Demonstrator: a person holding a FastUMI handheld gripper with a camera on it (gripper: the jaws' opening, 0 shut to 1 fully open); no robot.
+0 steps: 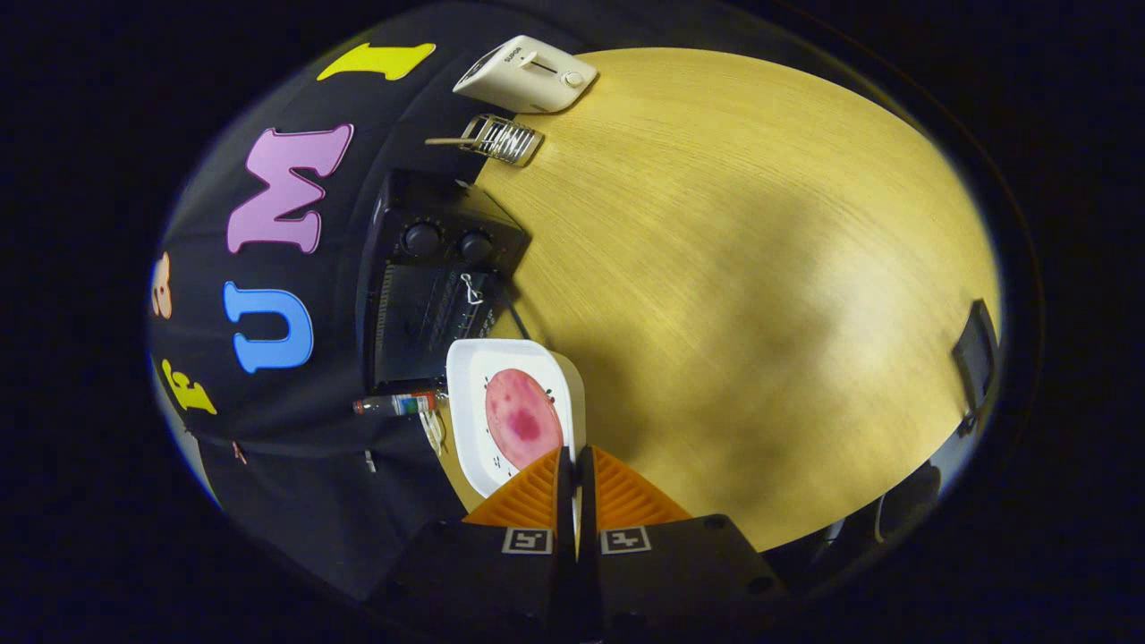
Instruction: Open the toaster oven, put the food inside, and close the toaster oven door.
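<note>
My gripper [573, 454] is shut on the near rim of a white square tray [465, 362]; both orange fingers [537, 492] press together on its edge. A round pink slice of food [523, 419] lies in the tray, just ahead of the fingertips. Beyond the tray stands the black toaster oven [429, 304] against the booth wall, with two round knobs [422, 239] beside its dark glass door. The door looks shut, rack lines showing through the glass. A small wire loop [470, 288] hangs at the door, with a thin cord running from it toward the tray.
A white pop-up toaster [528, 76] and a wire rack with a wooden handle [501, 139] sit beyond the oven on the wooden table [760, 268]. A small bottle [398, 404] lies beside the oven near the tray. A black object [975, 353] sits at the table's far side edge.
</note>
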